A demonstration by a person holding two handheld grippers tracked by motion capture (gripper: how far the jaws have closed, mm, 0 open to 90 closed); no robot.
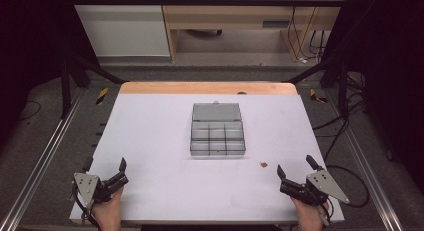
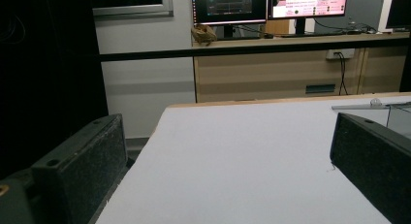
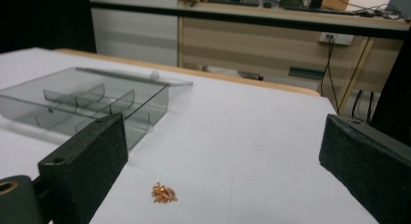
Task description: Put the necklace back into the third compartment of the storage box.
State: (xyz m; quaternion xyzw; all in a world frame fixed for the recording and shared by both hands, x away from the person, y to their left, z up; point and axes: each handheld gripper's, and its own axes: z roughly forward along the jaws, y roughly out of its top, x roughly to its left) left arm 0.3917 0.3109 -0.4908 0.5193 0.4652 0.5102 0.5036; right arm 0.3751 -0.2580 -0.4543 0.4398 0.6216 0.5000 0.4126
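A clear grey compartment box (image 1: 218,137) lies in the middle of the white table (image 1: 150,141) with its lid (image 1: 216,111) folded open away from me; the box (image 3: 92,105) has several dividers. A small copper-coloured cluster (image 1: 263,164) rests on the table to the right of the box's front, and that cluster (image 3: 164,193) lies ahead of the right gripper. My left gripper (image 1: 107,172) rests open at the front left corner, and this left gripper (image 2: 228,175) holds nothing. My right gripper (image 1: 296,167) is open at the front right, and this right gripper (image 3: 223,170) is also empty.
A wooden strip (image 1: 207,87) borders the table's far edge. Metal frame rails (image 1: 45,151) run along both sides. Cables (image 1: 345,126) lie on the floor at the right. A desk with monitors (image 2: 271,3) stands beyond the table.
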